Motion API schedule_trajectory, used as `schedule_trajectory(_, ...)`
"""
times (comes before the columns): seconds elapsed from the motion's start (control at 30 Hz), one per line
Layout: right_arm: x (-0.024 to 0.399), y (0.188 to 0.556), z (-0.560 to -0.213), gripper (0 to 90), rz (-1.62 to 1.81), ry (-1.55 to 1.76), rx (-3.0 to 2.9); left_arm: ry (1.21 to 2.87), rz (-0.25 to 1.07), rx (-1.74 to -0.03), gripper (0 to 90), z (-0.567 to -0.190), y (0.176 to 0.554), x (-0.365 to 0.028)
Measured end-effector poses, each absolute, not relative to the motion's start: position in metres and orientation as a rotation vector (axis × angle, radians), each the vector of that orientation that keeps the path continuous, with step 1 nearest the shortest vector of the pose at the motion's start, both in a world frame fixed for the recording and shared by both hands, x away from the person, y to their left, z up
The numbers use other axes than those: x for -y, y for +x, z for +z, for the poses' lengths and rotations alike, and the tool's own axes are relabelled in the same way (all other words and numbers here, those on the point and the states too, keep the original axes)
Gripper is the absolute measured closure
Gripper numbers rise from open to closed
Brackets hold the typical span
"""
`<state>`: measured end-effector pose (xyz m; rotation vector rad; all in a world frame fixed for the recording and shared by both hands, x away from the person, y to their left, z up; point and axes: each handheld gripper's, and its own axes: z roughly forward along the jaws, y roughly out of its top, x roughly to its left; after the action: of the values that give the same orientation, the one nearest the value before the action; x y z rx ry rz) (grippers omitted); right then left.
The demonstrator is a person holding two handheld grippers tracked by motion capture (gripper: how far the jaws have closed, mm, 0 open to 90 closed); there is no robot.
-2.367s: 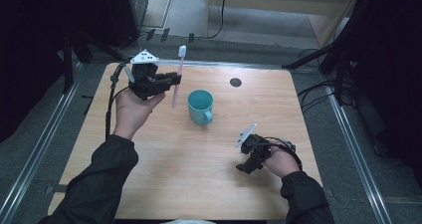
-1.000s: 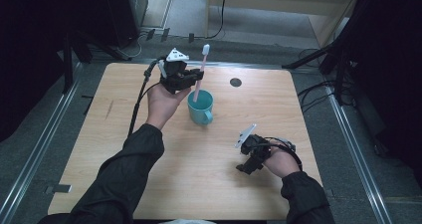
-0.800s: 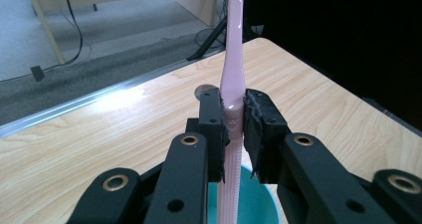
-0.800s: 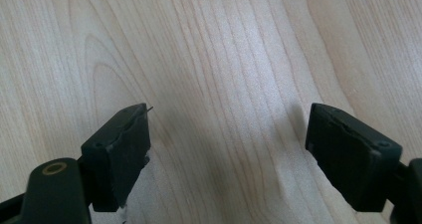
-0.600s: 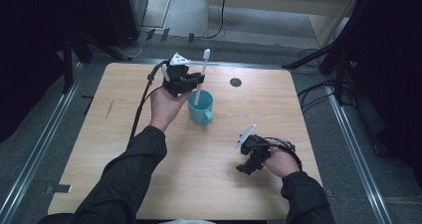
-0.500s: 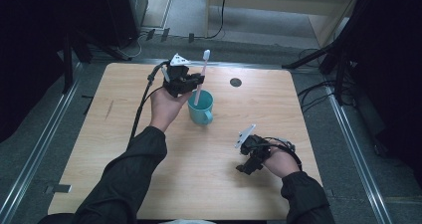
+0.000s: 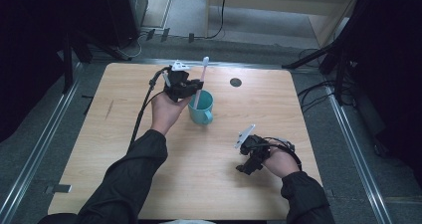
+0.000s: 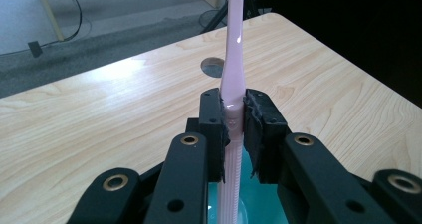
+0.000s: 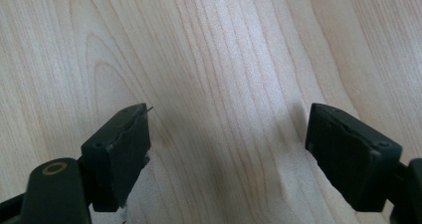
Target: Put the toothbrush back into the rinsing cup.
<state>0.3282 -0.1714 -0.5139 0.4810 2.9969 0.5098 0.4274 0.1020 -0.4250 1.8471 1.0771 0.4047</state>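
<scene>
Two tools are in your hands: your left tool point(image 8: 234, 129) clamps a slim pale-pink plastic toothbrush point(image 8: 232, 74) upright, its lower end seemingly inside the teal ceramic mug point(image 7: 201, 109). Your right tool point(image 9: 226, 154) rests wide open on the light wooden counter point(image 7: 209, 184), well apart from the mug.

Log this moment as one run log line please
left gripper: shut on toothbrush | toothbrush: upright, lower end inside teal cup | right gripper: jaws open, over table
</scene>
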Motion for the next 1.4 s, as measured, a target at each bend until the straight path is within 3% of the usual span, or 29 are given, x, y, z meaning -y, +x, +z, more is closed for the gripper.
schedule_trajectory(1.33,0.17,0.328,-0.516,18.2,0.487,0.463,-3.01,1.954,0.367,-1.122,78.5,-0.458,0.429,-0.086)
schedule_trajectory(1.4,0.17,0.328,-0.515,18.2,0.487,0.464,-3.01,1.96,0.368,-1.125,83.0,-0.458,0.429,-0.086)
